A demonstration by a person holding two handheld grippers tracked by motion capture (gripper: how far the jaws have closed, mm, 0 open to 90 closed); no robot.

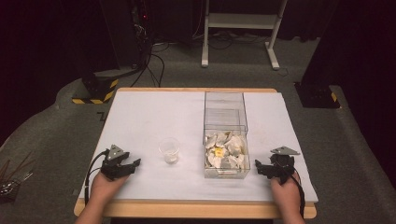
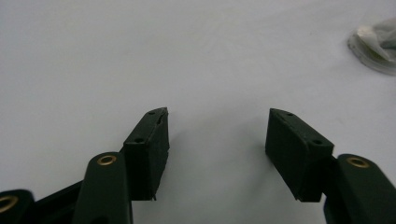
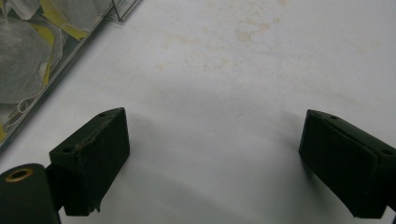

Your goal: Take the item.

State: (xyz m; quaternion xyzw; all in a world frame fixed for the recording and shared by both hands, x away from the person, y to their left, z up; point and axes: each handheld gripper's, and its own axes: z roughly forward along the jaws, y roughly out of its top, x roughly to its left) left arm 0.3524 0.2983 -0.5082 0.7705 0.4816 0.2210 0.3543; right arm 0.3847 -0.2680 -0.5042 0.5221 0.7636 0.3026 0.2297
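The left claw [image 1: 135, 163] lay on the white-covered counter [image 1: 140, 116], its jaws spread wide and released, nothing between them. The right claw [image 1: 258, 169] rested likewise, jaws wide apart and empty over bare cloth. Just right of the left claw, apart from it, stood one small clear plastic cup [image 1: 169, 150] holding something pale that was hard to make out; the left gripper view cut it off at the edge. Just left of the right claw stood one clear rectangular plastic box [image 1: 225, 116], its near half filled with crumpled white packets with yellow strings [image 1: 225, 148], too tangled to count.
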